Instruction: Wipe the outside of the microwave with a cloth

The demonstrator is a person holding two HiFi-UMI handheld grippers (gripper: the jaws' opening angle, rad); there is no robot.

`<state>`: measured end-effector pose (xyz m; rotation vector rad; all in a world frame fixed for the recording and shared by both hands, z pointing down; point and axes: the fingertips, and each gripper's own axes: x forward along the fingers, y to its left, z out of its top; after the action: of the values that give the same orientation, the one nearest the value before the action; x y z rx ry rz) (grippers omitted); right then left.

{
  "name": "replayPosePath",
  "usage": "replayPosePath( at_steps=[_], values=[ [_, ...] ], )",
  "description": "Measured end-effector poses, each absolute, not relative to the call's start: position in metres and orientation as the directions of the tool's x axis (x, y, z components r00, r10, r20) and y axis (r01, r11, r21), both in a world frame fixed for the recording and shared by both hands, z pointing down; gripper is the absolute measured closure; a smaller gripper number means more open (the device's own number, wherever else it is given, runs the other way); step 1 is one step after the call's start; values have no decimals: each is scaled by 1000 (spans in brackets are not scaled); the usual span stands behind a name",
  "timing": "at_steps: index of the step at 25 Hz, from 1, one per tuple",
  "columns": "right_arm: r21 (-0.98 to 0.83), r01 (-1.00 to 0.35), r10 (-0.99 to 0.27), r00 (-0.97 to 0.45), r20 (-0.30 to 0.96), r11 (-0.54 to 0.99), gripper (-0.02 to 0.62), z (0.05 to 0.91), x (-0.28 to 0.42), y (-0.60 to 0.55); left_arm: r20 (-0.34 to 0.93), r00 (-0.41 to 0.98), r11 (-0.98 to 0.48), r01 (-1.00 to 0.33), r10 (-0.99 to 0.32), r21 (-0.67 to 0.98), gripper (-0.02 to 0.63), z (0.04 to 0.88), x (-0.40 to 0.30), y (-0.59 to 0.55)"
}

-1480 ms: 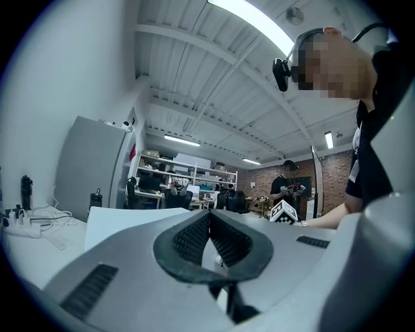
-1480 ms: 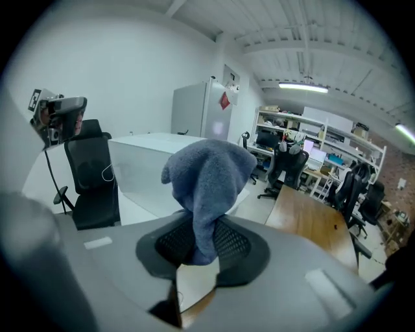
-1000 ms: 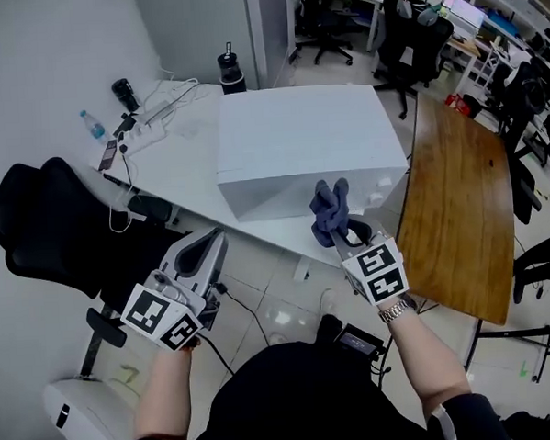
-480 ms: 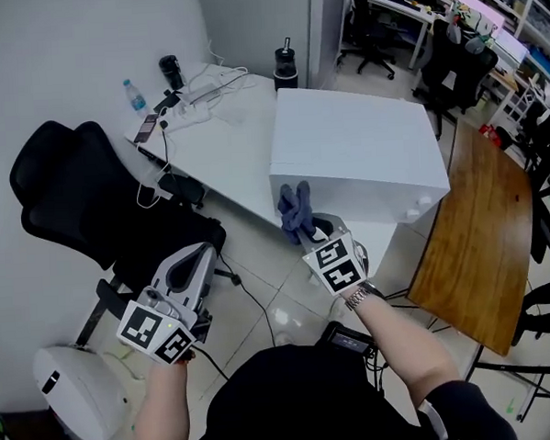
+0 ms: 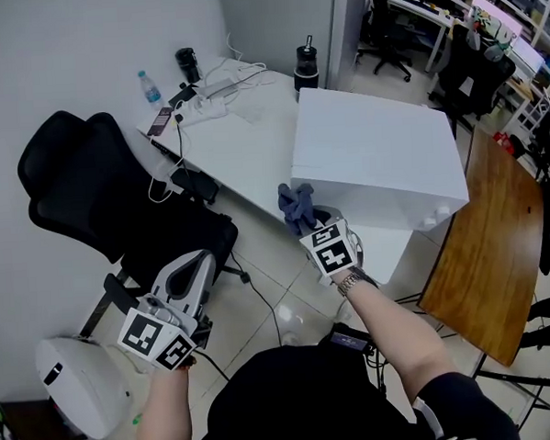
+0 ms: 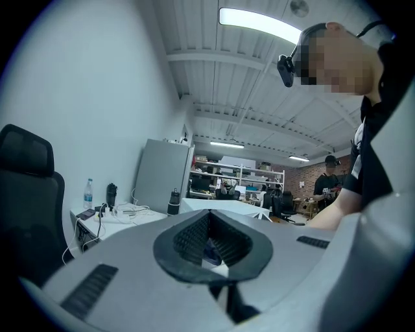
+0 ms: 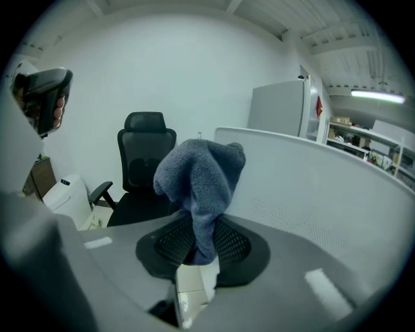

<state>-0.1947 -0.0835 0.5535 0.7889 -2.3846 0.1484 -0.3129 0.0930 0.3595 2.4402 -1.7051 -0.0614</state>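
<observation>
The white microwave [image 5: 373,154] stands on a white desk [image 5: 239,147]. My right gripper [image 5: 312,226] is shut on a bunched blue-grey cloth [image 5: 297,207], held at the microwave's near left corner. In the right gripper view the cloth [image 7: 201,178] rises from between the jaws, with the microwave's white side wall [image 7: 324,188] close on the right. My left gripper [image 5: 195,269] hangs low over the floor, away from the microwave, shut with nothing in it. In the left gripper view its jaws are closed and the microwave [image 6: 224,206] shows beyond them.
A black office chair [image 5: 99,196] stands left of the desk. A water bottle [image 5: 148,86], a power strip with cables [image 5: 204,91] and a black flask [image 5: 305,61] sit on the desk's far part. A wooden table [image 5: 484,268] is at the right, a white round object [image 5: 77,386] at the lower left.
My right gripper has carried the cloth leftward and down, from the microwave's front face to its near left corner. My left gripper has shifted too and stays shut.
</observation>
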Motion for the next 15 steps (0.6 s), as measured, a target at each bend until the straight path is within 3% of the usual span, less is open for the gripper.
replayPosePath(
  at_steps=[15],
  values=[
    [27, -716, -578, -540, 611, 698, 514, 553, -140, -107, 52, 406, -391, -903, -913, 176, 601, 359, -305, 80]
  ],
)
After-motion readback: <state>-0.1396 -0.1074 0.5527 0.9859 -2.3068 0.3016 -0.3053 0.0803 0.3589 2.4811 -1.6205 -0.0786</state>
